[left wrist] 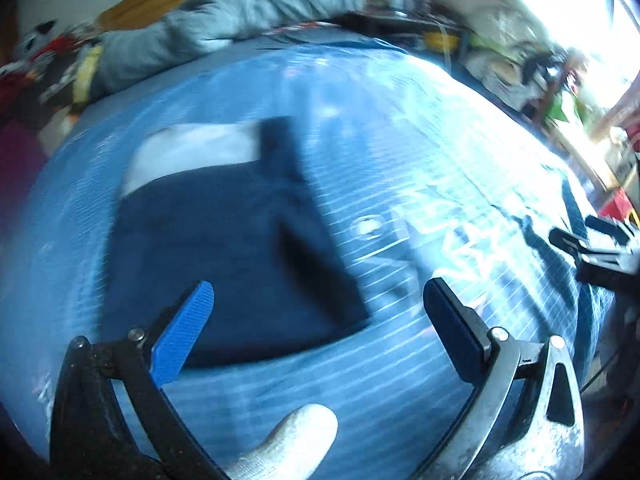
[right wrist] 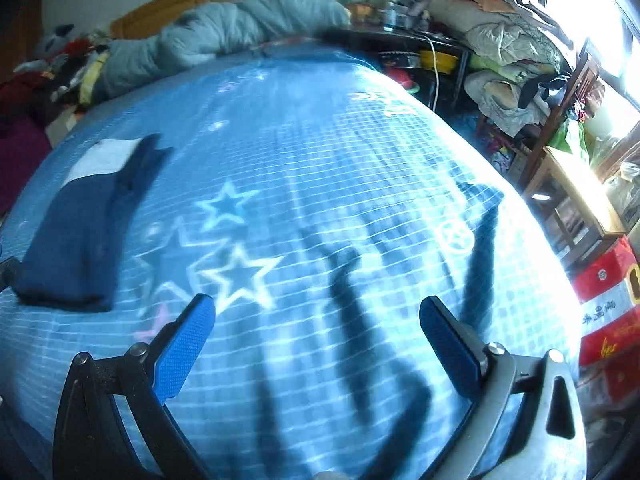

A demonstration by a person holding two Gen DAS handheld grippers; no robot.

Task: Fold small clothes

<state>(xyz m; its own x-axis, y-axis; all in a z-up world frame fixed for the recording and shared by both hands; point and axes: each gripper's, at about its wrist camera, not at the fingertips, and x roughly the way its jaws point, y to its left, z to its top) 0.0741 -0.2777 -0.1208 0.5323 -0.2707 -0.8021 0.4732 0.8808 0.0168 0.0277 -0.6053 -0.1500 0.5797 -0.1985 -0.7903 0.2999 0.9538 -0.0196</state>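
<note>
Only the right wrist view shows star prints (right wrist: 228, 264) on the blue bedsheet (right wrist: 320, 140). The folded navy garment (left wrist: 224, 248) lies just beyond the empty, wide-spread left gripper (left wrist: 316, 316), and far left of the equally wide, empty right gripper (right wrist: 316, 328).

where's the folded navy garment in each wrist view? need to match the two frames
Left wrist: navy garment sits centre-left, just ahead of the open left gripper.
Right wrist: same garment at far left edge, well off to the side of the open right gripper.
Shared landmark: the grey rolled duvet at the head of the bed, top centre-left in both.
</note>
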